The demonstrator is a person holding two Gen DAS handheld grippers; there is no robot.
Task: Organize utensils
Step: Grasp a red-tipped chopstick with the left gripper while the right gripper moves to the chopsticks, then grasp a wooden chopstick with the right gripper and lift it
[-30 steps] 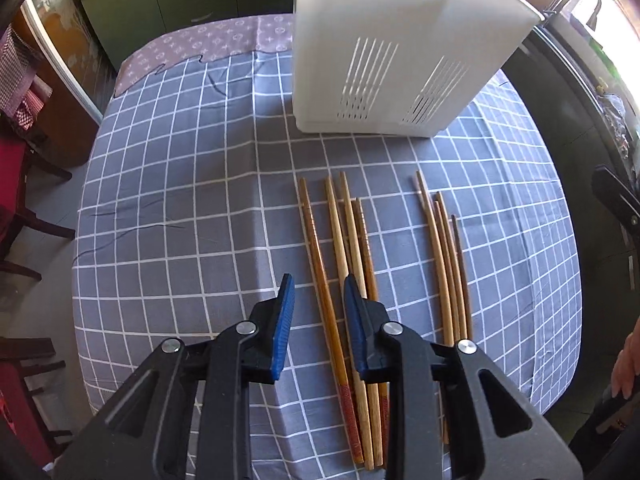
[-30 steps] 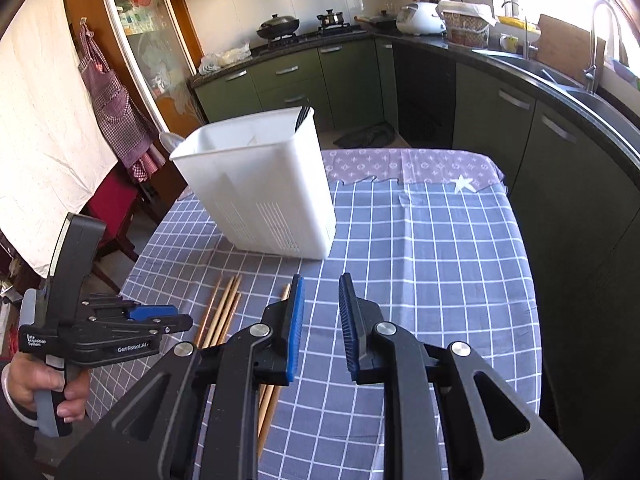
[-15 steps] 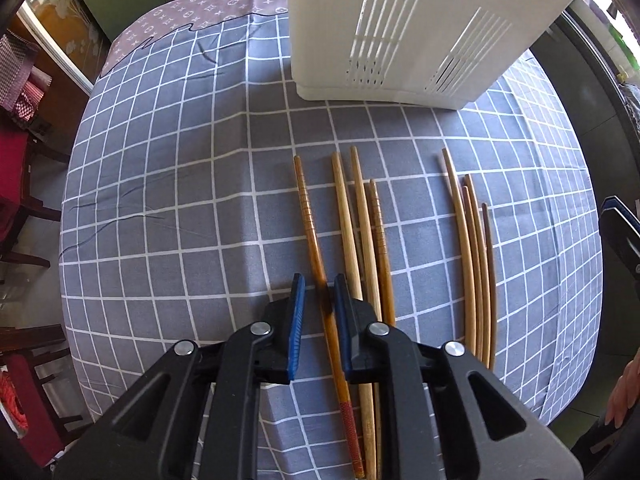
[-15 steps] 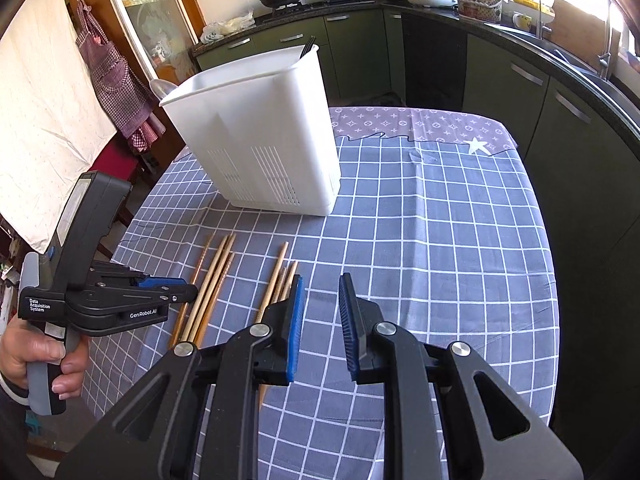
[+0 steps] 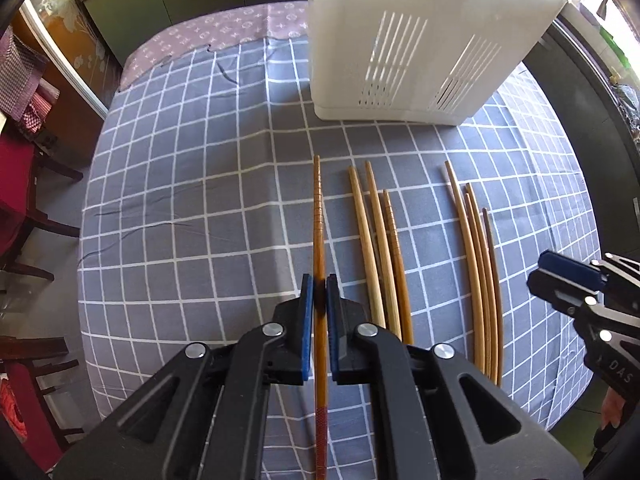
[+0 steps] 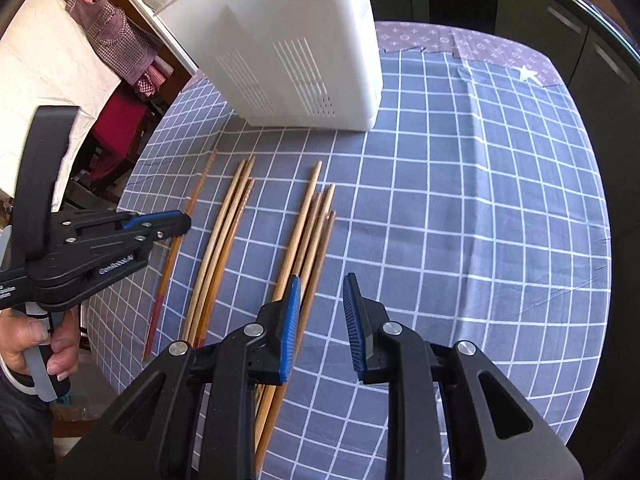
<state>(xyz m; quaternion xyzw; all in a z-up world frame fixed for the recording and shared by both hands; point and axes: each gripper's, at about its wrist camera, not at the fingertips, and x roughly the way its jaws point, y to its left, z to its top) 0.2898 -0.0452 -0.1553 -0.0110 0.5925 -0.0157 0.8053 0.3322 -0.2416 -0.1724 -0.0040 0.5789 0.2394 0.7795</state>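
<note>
My left gripper (image 5: pixel 319 292) is shut on a dark wooden chopstick (image 5: pixel 319 216) with a red end, the leftmost one on the checked cloth. In the right wrist view the left gripper (image 6: pixel 182 222) holds that chopstick (image 6: pixel 200 184). Three more chopsticks (image 5: pixel 378 240) lie to its right, then a further group (image 5: pixel 478 256). The white slotted utensil holder (image 5: pixel 416 40) stands beyond them. My right gripper (image 6: pixel 320 316) is open and empty, low over the near ends of the right-hand group (image 6: pixel 310 224).
The round table has a grey checked cloth (image 5: pixel 180 184) over a purple patterned one. Red chairs (image 5: pixel 16 176) stand at the left edge. Green kitchen cabinets (image 6: pixel 560 20) line the far side.
My left gripper closed on the leftmost chopstick. My right gripper dropped lower and nearer to the right-hand group of chopsticks, still open.
</note>
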